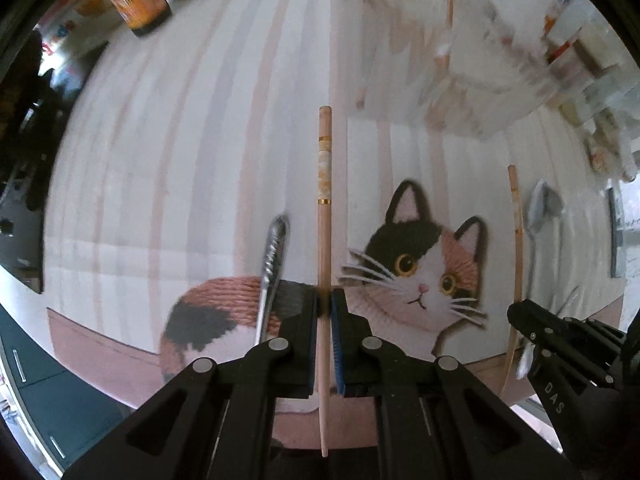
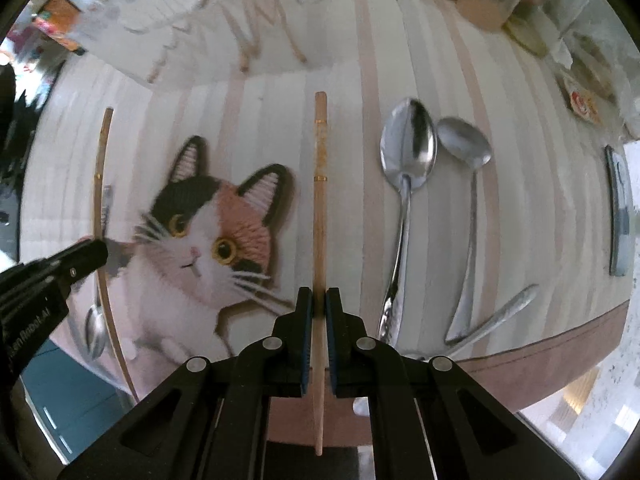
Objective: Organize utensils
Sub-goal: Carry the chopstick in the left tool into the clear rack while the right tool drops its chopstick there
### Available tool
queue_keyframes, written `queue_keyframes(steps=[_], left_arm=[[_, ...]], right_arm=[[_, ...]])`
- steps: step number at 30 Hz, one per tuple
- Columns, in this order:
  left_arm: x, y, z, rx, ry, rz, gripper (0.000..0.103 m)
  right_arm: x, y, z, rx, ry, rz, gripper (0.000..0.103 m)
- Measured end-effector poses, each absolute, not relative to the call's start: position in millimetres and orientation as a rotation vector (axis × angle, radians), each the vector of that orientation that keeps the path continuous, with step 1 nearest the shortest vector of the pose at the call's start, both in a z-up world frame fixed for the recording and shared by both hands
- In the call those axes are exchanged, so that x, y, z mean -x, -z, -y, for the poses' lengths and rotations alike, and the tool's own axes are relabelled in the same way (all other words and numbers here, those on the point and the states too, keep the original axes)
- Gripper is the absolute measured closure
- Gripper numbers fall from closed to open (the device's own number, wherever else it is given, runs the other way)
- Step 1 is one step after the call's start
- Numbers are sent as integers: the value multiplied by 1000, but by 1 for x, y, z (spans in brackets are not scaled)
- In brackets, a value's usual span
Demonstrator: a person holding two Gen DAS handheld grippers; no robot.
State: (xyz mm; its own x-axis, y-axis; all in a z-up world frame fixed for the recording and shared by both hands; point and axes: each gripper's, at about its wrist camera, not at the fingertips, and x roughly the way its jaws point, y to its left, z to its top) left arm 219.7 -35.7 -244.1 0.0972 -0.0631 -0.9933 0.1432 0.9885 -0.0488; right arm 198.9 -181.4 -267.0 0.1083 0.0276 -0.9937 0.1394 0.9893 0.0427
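Gripping one light, stiff chopstick (image 1: 325,240) in the left gripper (image 1: 325,304) and another chopstick (image 2: 319,216) in the right gripper (image 2: 319,304), jaws shut low on each, we point both to 12 o'clock above the cat mat (image 2: 400,60), spoons (image 2: 408,148) at 2 o'clock.

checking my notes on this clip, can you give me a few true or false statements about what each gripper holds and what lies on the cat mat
1. The left gripper is shut on a chopstick. True.
2. The right gripper is open with nothing between its pads. False: it is shut on a second chopstick.
3. Two metal spoons lie side by side on the mat to the right of the right gripper's chopstick. True.
4. The cat on the mat is plain black. False: it is white, black and orange.
5. Both held chopsticks are metal. False: both look wooden, with thin gold bands.
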Motion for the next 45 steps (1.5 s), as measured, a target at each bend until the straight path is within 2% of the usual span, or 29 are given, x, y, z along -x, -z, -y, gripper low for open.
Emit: queue_keyframes(steps=[11, 21, 27, 33, 45], left_arm=[[-209, 146, 22, -10, 145, -1262, 99], [-251, 74, 28, 44, 190, -1115, 99], [-295, 50, 39, 103, 233, -1096, 99], [-348, 51, 57, 140, 282, -1156, 99], [-429, 127, 100, 114, 282, -1399, 99]], right_arm=[[-194, 189, 183, -106, -26, -1305, 96], [-241, 126, 197, -194, -88, -1155, 96], [-285, 102, 210, -265, -101, -1087, 96], [-338, 102, 219, -296, -72, -1075, 96], [-422, 159, 238, -352, -11, -1196, 96]])
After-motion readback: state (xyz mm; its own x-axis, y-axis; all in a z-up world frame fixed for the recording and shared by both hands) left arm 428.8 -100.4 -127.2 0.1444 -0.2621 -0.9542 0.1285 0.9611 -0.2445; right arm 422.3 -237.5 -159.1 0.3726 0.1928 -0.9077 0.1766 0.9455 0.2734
